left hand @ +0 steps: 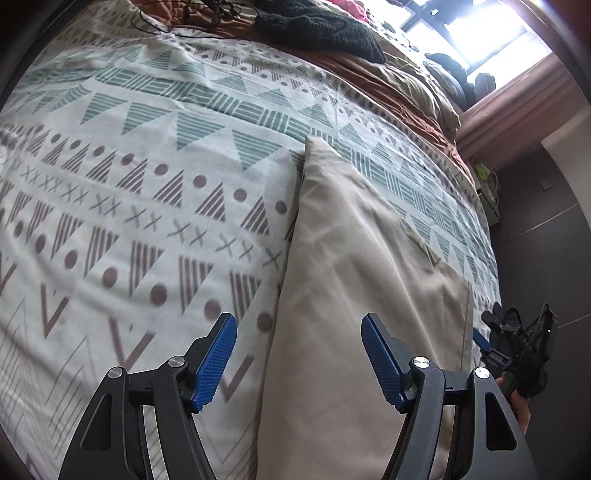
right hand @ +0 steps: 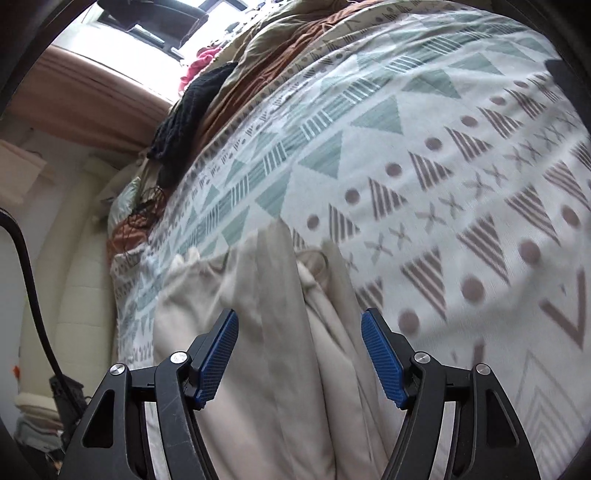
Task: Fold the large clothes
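Note:
A beige garment (left hand: 354, 280) lies flat on the patterned bedspread (left hand: 147, 147), folded lengthwise, its narrow end pointing away. My left gripper (left hand: 299, 325) is open and empty, hovering over the garment's near left edge. In the right wrist view the same beige garment (right hand: 273, 332) shows bunched pleats at its near end. My right gripper (right hand: 299, 321) is open and empty just above those folds. The right gripper also shows in the left wrist view (left hand: 517, 347) at the garment's right edge.
A black knitted cloth (left hand: 317, 29) and brown-and-olive bedding (left hand: 417, 85) lie at the far side of the bed. Black cables (left hand: 177, 14) lie nearby. The bed edge drops to a dark floor (left hand: 546, 221). A pink curtain (right hand: 92, 99) hangs below the window.

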Tool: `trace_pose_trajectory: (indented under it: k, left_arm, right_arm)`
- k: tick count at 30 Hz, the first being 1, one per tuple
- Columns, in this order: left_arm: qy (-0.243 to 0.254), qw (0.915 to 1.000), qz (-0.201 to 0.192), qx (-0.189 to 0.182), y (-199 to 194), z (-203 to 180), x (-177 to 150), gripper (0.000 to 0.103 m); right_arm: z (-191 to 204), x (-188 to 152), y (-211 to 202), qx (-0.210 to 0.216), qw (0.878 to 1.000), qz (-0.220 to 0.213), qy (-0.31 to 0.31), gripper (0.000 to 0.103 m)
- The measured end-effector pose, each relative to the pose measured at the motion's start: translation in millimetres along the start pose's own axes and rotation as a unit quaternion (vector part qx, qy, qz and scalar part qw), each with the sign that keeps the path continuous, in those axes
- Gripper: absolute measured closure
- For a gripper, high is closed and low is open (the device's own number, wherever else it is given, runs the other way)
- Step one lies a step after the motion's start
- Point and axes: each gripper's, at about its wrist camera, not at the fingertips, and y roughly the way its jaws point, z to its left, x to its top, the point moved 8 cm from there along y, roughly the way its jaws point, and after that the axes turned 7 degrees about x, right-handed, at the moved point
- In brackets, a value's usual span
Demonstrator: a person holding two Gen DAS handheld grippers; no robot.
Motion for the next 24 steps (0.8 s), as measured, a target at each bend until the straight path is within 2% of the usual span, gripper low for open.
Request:
trace_pose_trajectory:
  k: [3,6,7,10,11,14,19,20,21,23,24]
  left_arm:
    - [-0.005,1.0000,-0.003,0.000,12.1,-7.3,11.8,0.032]
    - [0.002,1.0000,-0.007,0.004,24.7,-15.9,22.6,0.033]
    - [0.002,0.9999,-0.008,0.007,29.9,-18.3,26.1,0.033]
    - [0.000,0.9999,-0.004,0.010,44.3,-24.0,32.7,0.034]
    - [-0.001,0.9999,-0.002,0.012,48.4,-25.7,34.3,0.038]
    - [0.000,0.9993,0.007,0.037,63.3,-26.6,37.2,0.047]
    - [0.002,0.9983,0.023,0.054,81.6,-24.4,35.2,0.056]
    - [0.003,0.9983,0.022,0.054,81.5,-24.6,35.7,0.057]
    - [0.009,0.9983,0.020,0.054,79.8,-25.4,36.3,0.057]
    - [0.016,0.9984,0.019,0.051,78.1,-27.4,36.6,0.057]
    - [0.016,0.9986,0.021,0.047,78.3,-28.2,36.8,0.057]
  right_arm:
    - [6.9,9.3,10.1,-0.001,1.000,0.002,-0.016,0.035]
    - [9.6,13.3,22.6,-0.001,1.000,0.010,-0.022,0.046]
    - [10.1,14.0,27.0,-0.001,1.000,0.013,-0.023,0.055]
    - [8.4,12.3,38.7,-0.001,0.999,0.025,-0.020,0.092]
    - [7.1,12.7,39.3,-0.006,1.000,0.022,-0.022,0.097]
    - [7.3,15.5,33.7,-0.024,0.999,0.009,-0.041,0.099]
    - [-20.5,13.1,39.7,-0.024,0.999,0.027,0.016,0.098]
    - [-21.2,13.7,37.3,-0.018,0.999,0.027,0.022,0.092]
    - [-20.4,15.0,33.9,-0.012,0.999,0.026,0.022,0.085]
    - [-20.7,17.0,22.1,-0.020,0.999,0.020,0.018,0.045]
    - [-21.5,18.1,16.5,-0.019,1.000,0.012,0.016,0.036]
